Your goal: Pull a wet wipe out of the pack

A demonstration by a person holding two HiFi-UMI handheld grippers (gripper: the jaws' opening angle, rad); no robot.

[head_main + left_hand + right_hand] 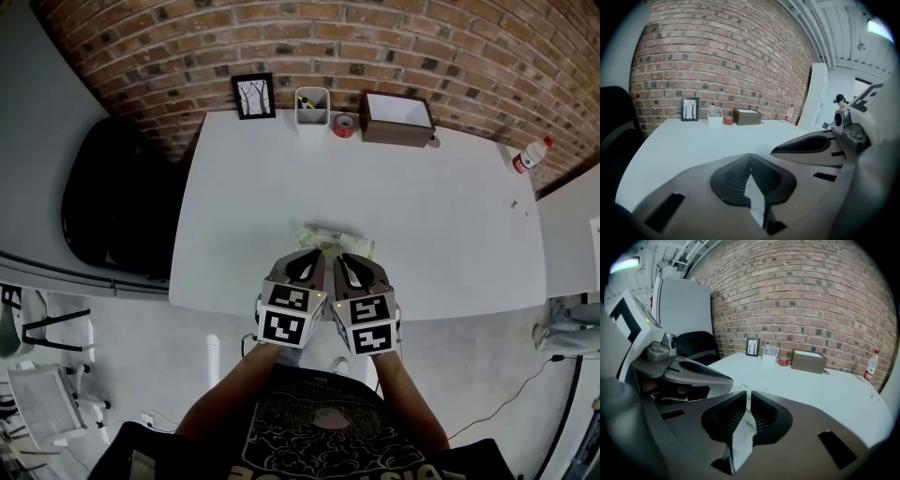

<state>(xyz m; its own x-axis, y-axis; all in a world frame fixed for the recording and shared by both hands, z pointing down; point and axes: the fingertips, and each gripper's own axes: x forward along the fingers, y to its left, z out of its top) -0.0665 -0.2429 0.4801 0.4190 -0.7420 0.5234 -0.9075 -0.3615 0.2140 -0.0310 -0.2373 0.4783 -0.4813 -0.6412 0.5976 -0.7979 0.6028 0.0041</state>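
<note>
The wet wipe pack (336,238), pale green, lies flat on the white table (431,216) near its front edge. Both grippers hover side by side just in front of it, tips pointing at the pack. My left gripper (316,255) (750,165) has its jaws together, and a white sheet that looks like a wet wipe (757,197) runs back from between them. My right gripper (343,259) (746,397) is shut on a folded white wipe (739,439) that hangs towards the camera. The grippers hide the near edge of the pack.
Along the table's far edge stand a framed picture (253,96), a white holder (312,111), a red tape roll (343,125) and a brown box (397,117). A bottle (531,155) stands at the far right. A black chair (112,202) is left of the table.
</note>
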